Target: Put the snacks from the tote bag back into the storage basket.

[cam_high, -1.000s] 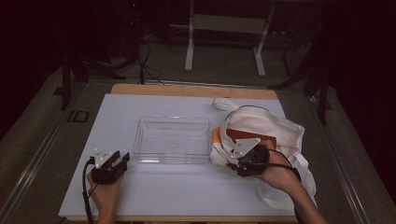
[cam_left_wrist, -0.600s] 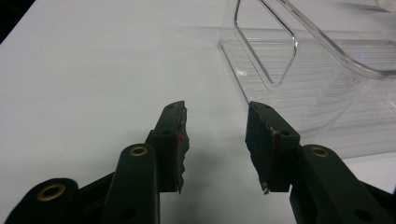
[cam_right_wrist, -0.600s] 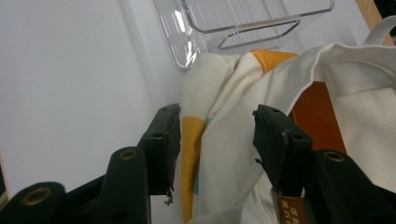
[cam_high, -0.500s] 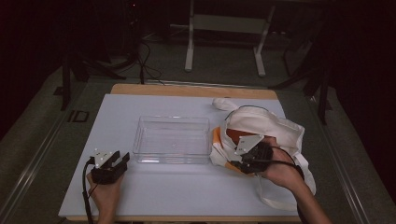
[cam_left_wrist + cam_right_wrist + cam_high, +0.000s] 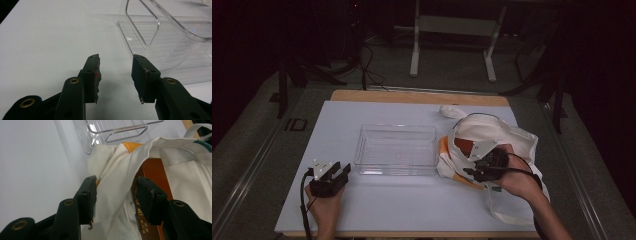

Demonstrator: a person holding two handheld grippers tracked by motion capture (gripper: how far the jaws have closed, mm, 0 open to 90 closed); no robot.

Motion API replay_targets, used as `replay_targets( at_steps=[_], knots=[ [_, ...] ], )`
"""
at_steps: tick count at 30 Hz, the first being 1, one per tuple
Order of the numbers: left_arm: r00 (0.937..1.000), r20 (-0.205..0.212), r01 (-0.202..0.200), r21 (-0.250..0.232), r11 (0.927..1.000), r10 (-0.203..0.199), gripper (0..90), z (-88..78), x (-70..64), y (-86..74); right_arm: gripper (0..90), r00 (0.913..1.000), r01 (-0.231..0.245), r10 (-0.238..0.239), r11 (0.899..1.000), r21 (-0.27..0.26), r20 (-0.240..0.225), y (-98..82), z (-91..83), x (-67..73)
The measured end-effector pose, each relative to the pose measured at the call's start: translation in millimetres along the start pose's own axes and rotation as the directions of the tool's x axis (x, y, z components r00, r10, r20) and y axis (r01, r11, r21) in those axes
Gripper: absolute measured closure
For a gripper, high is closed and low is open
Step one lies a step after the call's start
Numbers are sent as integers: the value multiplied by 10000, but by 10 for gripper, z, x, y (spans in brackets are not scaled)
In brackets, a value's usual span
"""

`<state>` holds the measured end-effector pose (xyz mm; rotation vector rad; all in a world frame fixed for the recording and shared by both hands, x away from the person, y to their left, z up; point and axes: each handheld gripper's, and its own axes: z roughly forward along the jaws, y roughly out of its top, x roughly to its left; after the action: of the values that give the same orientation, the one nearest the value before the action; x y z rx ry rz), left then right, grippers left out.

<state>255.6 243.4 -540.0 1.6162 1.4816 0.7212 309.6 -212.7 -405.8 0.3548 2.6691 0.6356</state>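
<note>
Holding open the mouth of the white cloth tote bag (image 5: 512, 140), at 3 o'clock on the pale surface (image 5: 337, 125), touching the clear plastic tray (image 5: 396, 131). Right tongs (image 5: 472, 171) clamped on a rim fold; left tongs (image 5: 339, 170) parted, empty, at 8 o'clock. Next, probably: lift rim, reach flat orange box (image 5: 152, 170) inside.

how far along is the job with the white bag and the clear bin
Done: nothing obvious; the clear bin is empty. In hand: the right gripper has the rim of the tote bag between its jaws, seemingly holding it open over the orange item inside. The left gripper rests open on the table. Left: probably getting the orange item out, perhaps into the bin.
</note>
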Motion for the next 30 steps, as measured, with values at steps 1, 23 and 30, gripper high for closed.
replay_targets(
  at_steps=[1, 23, 30],
  knots=[
    [10000, -2, -1, 0, 10000, 1, 586, 0, 0, 0, 507, 10000, -23, 23, 10000, 19, 4, -2, -2, -4],
    [10000, -1, -14, -3, 10000, 14, 586, -1, 0, 0, 502, 9997, -174, 166, 9989, 440, 177, -92, -13, -106],
    [10000, -2, 7, -7, 10000, -7, 585, 0, -1, 0, 502, 9992, -285, 272, 9985, 467, 291, -105, -41, -164]
  ],
)
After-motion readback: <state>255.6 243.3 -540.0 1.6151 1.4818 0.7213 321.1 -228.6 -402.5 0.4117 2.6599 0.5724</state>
